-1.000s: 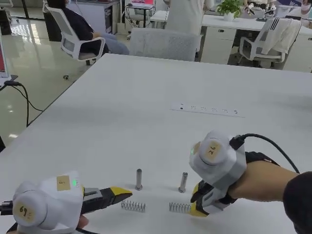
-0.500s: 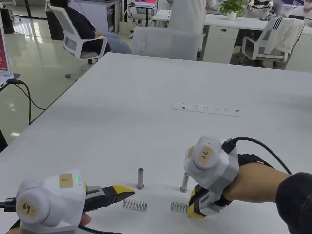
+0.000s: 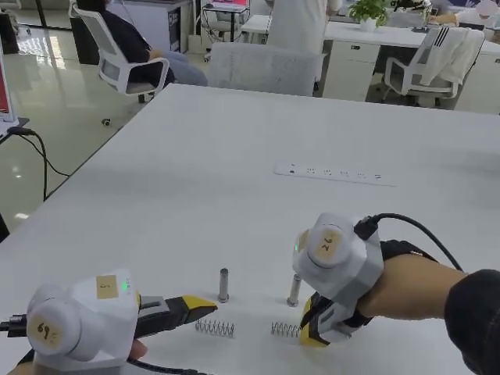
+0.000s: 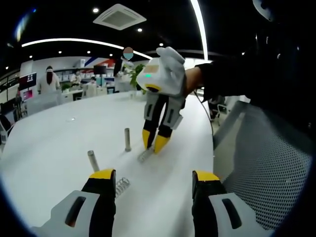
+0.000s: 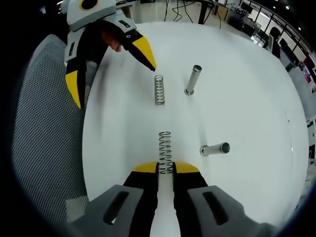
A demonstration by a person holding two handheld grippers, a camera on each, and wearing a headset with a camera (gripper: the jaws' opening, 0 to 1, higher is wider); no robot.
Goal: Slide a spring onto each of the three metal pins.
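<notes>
Two short metal pins (image 3: 223, 285) (image 3: 294, 290) stand upright on the white table (image 3: 234, 172). Two springs (image 3: 215, 328) (image 3: 286, 330) lie flat just in front of them. In the right gripper view, my right gripper (image 5: 165, 168) is shut on the near end of one spring (image 5: 165, 145), which rests on the table beside a pin (image 5: 215, 148). The other spring (image 5: 159, 89) lies by the farther pin (image 5: 192, 80). My left gripper (image 4: 153, 175) stands open with nothing between its fingers, and its spring (image 4: 122, 185) lies just past the left fingertip. In the head view the left gripper (image 3: 205, 305) points at that spring.
A white power strip (image 3: 332, 173) lies flat farther back on the table. Office chairs (image 3: 125, 55) and a seated person are beyond the far edge. The table's near edge runs close under both grippers, with a mesh chair seat (image 5: 49, 148) below.
My right gripper has edged a little left along the table onto the end of its spring. The left gripper has hardly moved. The head camera shifted slightly.
</notes>
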